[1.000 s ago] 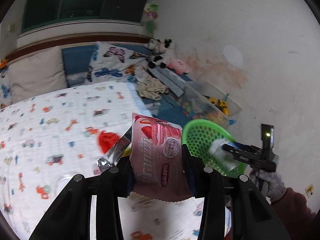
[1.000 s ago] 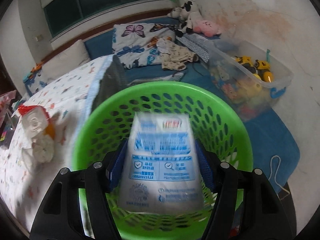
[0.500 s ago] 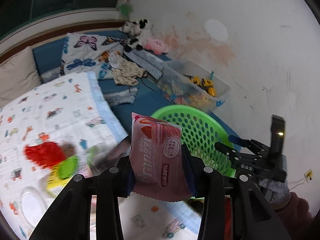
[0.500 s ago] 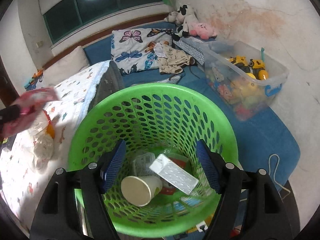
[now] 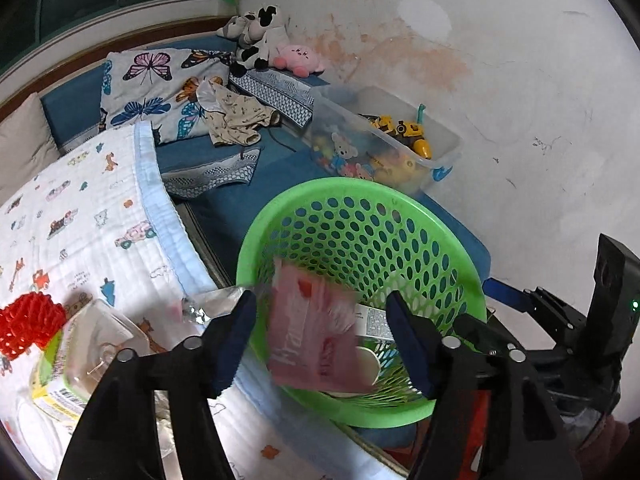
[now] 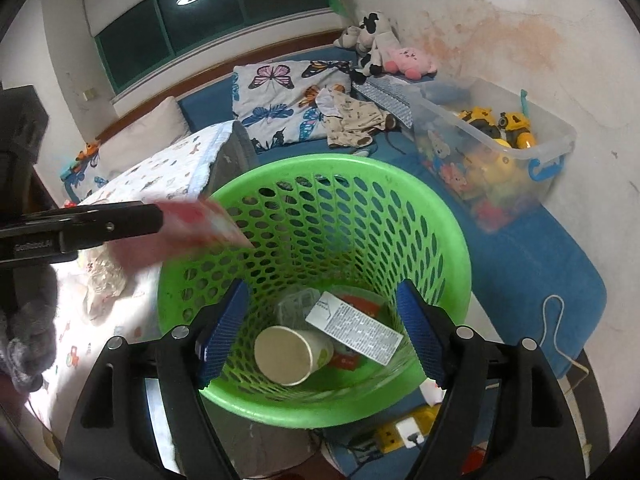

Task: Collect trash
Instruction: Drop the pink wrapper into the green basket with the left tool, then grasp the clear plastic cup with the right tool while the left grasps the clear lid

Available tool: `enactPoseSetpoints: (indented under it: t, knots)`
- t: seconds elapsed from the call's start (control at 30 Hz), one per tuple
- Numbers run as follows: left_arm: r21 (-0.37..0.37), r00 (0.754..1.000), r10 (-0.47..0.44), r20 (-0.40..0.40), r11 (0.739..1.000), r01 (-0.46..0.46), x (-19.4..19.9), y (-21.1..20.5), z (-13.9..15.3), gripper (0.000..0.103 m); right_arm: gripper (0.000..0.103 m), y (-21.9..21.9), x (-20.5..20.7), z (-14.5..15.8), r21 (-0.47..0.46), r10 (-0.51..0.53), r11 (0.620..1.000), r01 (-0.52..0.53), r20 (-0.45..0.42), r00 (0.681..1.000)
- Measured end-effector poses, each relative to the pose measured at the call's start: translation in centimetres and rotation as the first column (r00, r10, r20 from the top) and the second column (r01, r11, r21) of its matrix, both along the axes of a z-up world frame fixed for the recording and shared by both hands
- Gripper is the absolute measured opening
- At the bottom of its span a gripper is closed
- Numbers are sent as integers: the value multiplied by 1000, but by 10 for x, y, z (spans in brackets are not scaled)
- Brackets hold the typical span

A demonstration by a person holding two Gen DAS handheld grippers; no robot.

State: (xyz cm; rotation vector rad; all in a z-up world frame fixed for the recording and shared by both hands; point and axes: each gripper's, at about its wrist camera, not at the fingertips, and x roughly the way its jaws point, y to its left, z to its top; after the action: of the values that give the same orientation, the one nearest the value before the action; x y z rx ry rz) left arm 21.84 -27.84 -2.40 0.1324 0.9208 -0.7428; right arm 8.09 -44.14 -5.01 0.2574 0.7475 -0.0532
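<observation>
Wrapper (image 5: pixel 316 332), pink and blurred, hangs between the left claw's (image 5: pixel 320 336) opening jaws, its pads no longer pressing it, long axis running away from the claw and down, right over the near rim of the green basket (image 5: pixel 400 200); right claw (image 6: pixel 324 332) opening, empty, poised above the basket's mouth, cup (image 6: pixel 292 354) below

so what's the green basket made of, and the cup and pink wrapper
green basket: looks like moulded plastic, slightly glossy, walls pierced by regular oval holes.
cup: probably paper, matte cream inside with a thin rolled rim.
pink wrapper: likely thin plastic film, printed, blurred as it drops from the opening left gripper, so its finish is unclear.
</observation>
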Motion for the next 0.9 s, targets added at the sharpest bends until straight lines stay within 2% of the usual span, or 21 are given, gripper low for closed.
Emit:
enactPoseSetpoints:
  t: [0.07,0.2,0.37,0.67,0.9]
  knots:
    - [-2,1000,-2,-1,1000,2,-1,1,-1,73,77,2,-1,-1,6,4,1000,-4,-2,1000]
    - [-9,1000,0,16,1000,0,-7,8,2,73,77,6,-1,-2,3,8,1000,-8,-4,1000]
    - [-18,998,44,41,999,-43,-13,31,10,73,77,15,-2,4,4,30,1000,-30,3,1000]
    - [-30,980,175,95,984,-173,-29,97,27,73,77,56,5,18,-8,131,991,-131,24,991]
    - [-82,961,257,104,965,-249,-41,154,36,73,77,96,19,28,-32,231,973,-230,30,973]
